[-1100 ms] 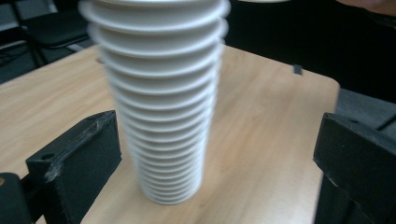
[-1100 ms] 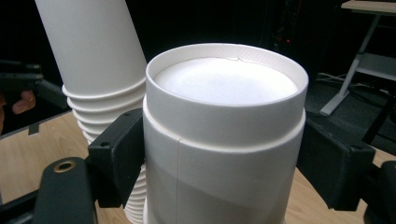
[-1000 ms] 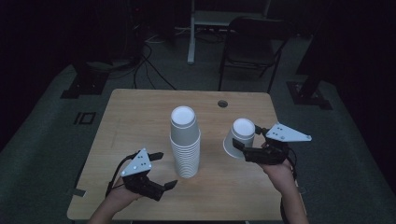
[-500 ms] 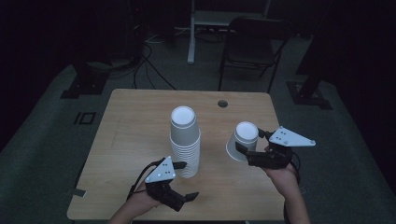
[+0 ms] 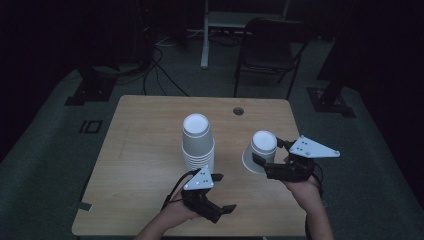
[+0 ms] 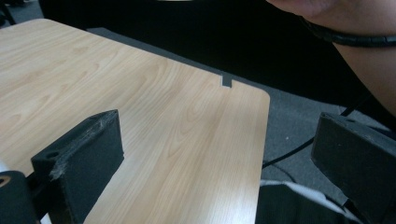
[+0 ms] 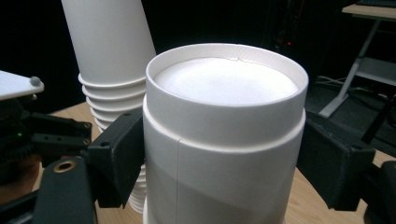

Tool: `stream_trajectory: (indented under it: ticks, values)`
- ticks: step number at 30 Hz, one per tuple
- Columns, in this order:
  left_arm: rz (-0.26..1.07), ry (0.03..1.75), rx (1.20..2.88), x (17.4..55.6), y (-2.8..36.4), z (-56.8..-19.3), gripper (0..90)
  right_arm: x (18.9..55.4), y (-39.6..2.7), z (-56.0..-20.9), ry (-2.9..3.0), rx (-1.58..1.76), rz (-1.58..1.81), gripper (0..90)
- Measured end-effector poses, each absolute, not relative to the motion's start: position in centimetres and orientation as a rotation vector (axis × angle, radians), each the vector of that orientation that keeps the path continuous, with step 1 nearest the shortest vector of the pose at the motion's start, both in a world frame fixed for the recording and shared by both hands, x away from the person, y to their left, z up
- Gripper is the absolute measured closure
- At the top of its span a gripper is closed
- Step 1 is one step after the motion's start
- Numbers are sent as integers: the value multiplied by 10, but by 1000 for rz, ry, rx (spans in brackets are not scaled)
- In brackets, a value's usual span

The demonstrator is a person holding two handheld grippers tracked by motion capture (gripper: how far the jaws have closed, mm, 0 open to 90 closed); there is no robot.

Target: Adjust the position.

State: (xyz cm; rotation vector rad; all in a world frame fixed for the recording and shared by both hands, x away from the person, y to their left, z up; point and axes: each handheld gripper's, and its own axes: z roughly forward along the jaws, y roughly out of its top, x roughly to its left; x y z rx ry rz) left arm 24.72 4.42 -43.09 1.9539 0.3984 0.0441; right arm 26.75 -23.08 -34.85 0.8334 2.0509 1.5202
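While the left gripper [image 5: 216, 207] gapes empty, right gripper [image 5: 269, 156] jaws hide the cup's [image 5: 259, 151] sides.

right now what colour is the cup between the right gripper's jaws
Plain white, upside down; the cup shows best in the right gripper view.

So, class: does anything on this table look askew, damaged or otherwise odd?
Nothing is spilled or visibly damaged. The single cup, upside down between the right gripper's fingers, leans instead of sitting flat on the table. The stack of cups stands upright.
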Motion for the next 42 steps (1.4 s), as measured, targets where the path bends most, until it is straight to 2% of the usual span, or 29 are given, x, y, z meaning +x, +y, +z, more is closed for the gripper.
stream_trajectory:
  ticks: [10, 17, 21, 25, 28, 31, 34, 36, 40, 42]
  values:
    - [-26, 443, 1876, 265, 9, -437, 45, 262, -234, -340, 2035, 806, 1550, 209]
    - [-72, 398, 1816, 270, 3, -429, 50, 260, -233, -341, 2052, 796, 1562, 209]
    - [-72, 404, 1791, 272, 4, -422, 70, 259, -233, -342, 2057, 797, 1574, 209]
    - [-81, 387, 1752, 273, 6, -415, 150, 258, -232, -342, 2059, 795, 1590, 209]
    - [-51, 384, 1747, 273, 7, -412, 163, 257, -230, -343, 2066, 789, 1583, 209]
    - [-16, 385, 1735, 274, 10, -412, 258, 257, -233, -344, 2064, 794, 1592, 208]
    - [18, 375, 1717, 273, 15, -410, 414, 255, -238, -345, 2065, 798, 1623, 208]
    - [14, 379, 1692, 273, 18, -409, 484, 252, -241, -346, 2065, 799, 1627, 208]
    - [-6, 383, 1646, 276, 22, -405, 610, 249, -247, -346, 2071, 800, 1669, 208]
    - [-31, 376, 1618, 277, 25, -404, 640, 248, -249, -347, 2079, 801, 1678, 208]
